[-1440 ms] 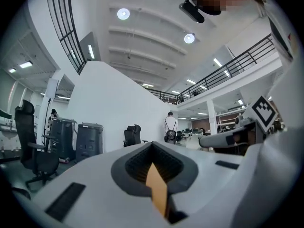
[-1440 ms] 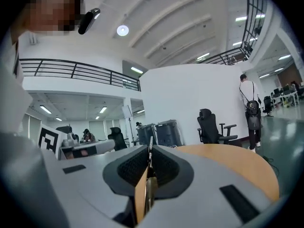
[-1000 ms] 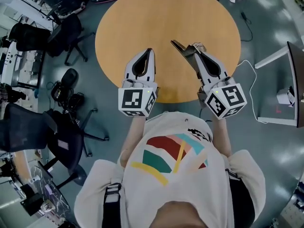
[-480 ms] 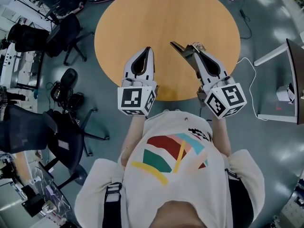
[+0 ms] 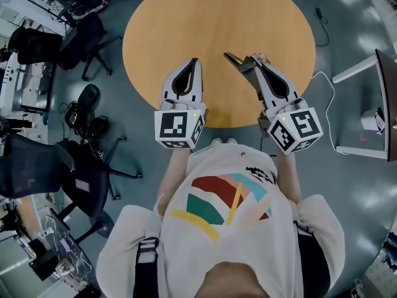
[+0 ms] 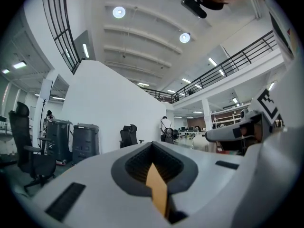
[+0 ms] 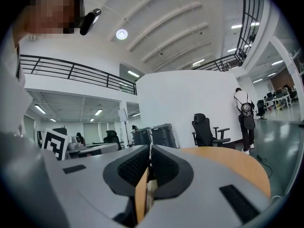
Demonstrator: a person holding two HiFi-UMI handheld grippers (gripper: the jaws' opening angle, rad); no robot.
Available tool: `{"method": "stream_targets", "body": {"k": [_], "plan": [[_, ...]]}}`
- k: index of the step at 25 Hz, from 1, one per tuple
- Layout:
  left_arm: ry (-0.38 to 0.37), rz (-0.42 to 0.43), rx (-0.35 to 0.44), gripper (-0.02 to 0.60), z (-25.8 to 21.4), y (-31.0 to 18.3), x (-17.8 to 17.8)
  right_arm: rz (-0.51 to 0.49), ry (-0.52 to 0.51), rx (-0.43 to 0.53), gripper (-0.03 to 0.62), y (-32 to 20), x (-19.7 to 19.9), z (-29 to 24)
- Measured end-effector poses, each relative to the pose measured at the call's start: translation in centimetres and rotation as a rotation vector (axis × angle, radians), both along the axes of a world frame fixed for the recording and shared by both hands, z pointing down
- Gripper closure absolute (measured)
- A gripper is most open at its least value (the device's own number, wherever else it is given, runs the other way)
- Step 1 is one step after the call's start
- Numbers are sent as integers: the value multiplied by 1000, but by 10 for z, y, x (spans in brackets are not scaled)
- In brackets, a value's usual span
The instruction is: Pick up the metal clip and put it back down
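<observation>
A round orange table (image 5: 217, 17) lies under both grippers. My right gripper (image 5: 250, 63) hangs over the table's right front part, shut on the metal clip (image 5: 234, 59), a dark pointed piece that sticks out to the left of its fingertips. In the right gripper view the jaws (image 7: 149, 151) stand nearly together and hide most of the clip. My left gripper (image 5: 195, 63) hovers over the left front part, shut, with nothing in it. The left gripper view shows its tips (image 6: 153, 145) meeting, with only a sliver of orange table behind them.
Black office chairs (image 5: 87, 33) stand on the floor left of the table. A white cable (image 5: 327, 104) runs across the floor on the right, toward a desk edge (image 5: 379, 104). The person's torso fills the lower part of the head view.
</observation>
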State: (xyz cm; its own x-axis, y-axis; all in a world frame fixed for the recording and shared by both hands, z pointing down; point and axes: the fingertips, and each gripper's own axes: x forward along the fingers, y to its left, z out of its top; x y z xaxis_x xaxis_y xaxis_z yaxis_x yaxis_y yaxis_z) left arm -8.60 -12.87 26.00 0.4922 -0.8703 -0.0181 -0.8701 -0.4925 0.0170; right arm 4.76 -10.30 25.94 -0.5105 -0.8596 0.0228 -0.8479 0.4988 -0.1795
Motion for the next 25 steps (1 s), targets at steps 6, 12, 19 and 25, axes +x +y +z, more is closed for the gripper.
{"method": "stream_targets", "body": {"k": [6, 12, 19, 25], "plan": [[35, 6, 29, 540, -5, 6, -2, -3, -9, -8, 559, 5, -2, 4], [46, 14, 12, 540, -1, 9, -1, -4, -6, -11, 559, 8, -3, 6], [70, 2, -12, 540, 0, 8, -5, -10, 0, -25, 559, 6, -3, 6], [42, -2, -35, 540, 18, -4, -8, 9, 8, -57, 559, -12, 6, 27]]}}
